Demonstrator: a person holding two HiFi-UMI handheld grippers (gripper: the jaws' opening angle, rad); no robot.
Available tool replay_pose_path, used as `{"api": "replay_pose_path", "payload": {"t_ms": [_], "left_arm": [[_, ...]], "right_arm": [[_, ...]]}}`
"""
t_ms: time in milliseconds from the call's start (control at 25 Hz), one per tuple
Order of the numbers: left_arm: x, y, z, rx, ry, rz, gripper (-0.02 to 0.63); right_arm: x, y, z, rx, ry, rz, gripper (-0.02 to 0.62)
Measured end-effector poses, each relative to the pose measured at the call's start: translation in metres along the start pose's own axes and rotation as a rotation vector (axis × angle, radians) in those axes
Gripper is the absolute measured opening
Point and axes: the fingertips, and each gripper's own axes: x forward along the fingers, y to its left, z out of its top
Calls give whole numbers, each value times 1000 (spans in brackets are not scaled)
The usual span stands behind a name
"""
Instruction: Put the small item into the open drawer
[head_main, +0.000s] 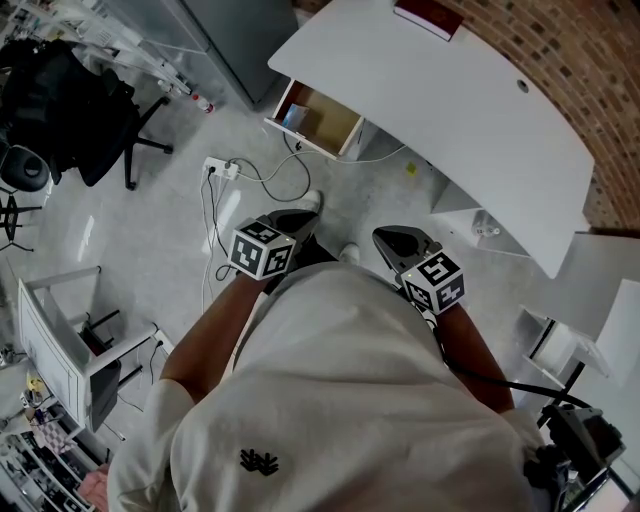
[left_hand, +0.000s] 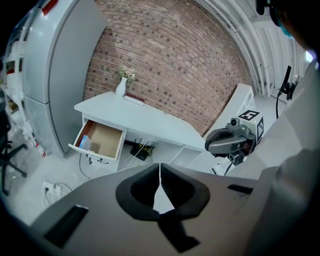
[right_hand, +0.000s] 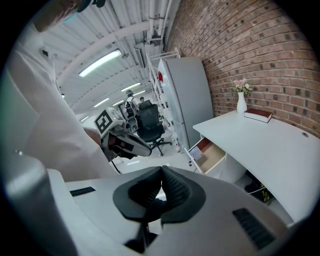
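White tabletop (head_main: 440, 90) at upper right, open drawer (head_main: 335, 120) at upper centre. Mid-frame, left claw (left_hand: 160, 172) and right claw (right_hand: 161, 175) are held pressed together, empty. Loose floor cables (head_main: 270, 180) could be tripped over. A small pale item (head_main: 293, 116) lies inside the drawer.

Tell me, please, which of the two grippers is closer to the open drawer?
The left gripper. In the head view the open drawer lies almost directly beyond it, whereas the right gripper is held further off to the side.
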Motion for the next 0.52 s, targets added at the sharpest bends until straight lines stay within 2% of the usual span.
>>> {"api": "replay_pose_path", "payload": {"t_ms": [520], "left_arm": [[5,10,6,11,18,-3,29]], "right_arm": [[4,-5,6,9,1,-4,29]]}}
